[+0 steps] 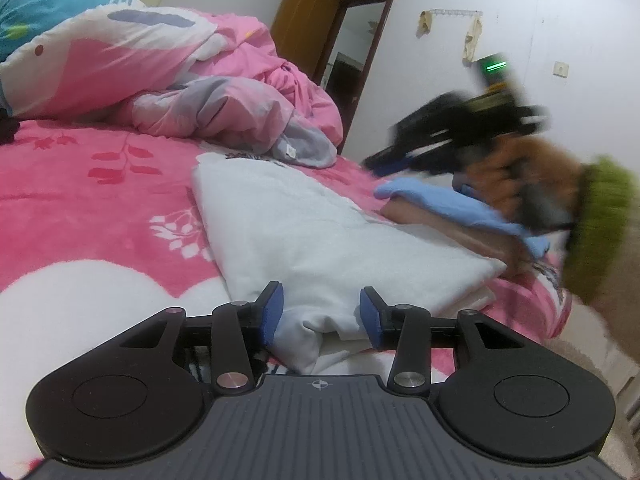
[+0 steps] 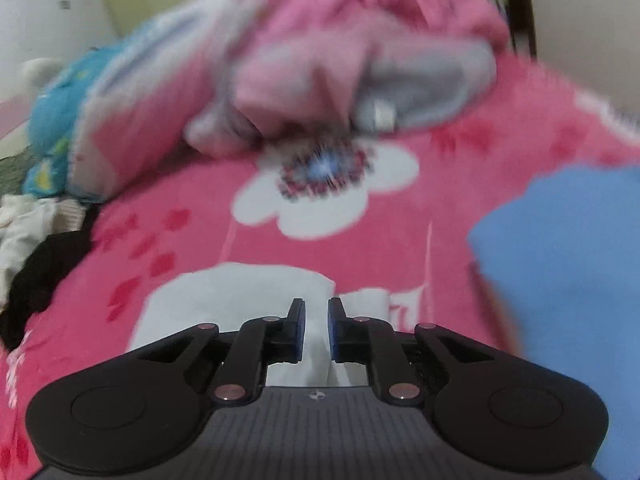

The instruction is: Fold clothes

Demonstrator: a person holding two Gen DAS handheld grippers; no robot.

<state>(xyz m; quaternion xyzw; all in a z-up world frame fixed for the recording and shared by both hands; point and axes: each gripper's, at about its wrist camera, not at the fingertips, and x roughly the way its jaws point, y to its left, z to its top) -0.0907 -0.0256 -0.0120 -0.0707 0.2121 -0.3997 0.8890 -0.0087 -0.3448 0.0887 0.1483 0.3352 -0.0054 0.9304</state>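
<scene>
Pink floral bedspread point(image 1: 100, 184), bedroom; folded white garment point(image 1: 304, 236) at centre, soft, light, limp, take by near hem; left gripper point(image 1: 321, 316) apart, straddling hem; right gripper point(image 2: 316, 330) at three o'clock, nearly together, empty

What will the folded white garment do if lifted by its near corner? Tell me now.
Likely floppy: the white garment bunches at its corner between the pads of the left gripper, so the fold would probably sag open. Probably light: thin cloth. It may drag, not slide, on the fuzzy pink bedspread.
</scene>
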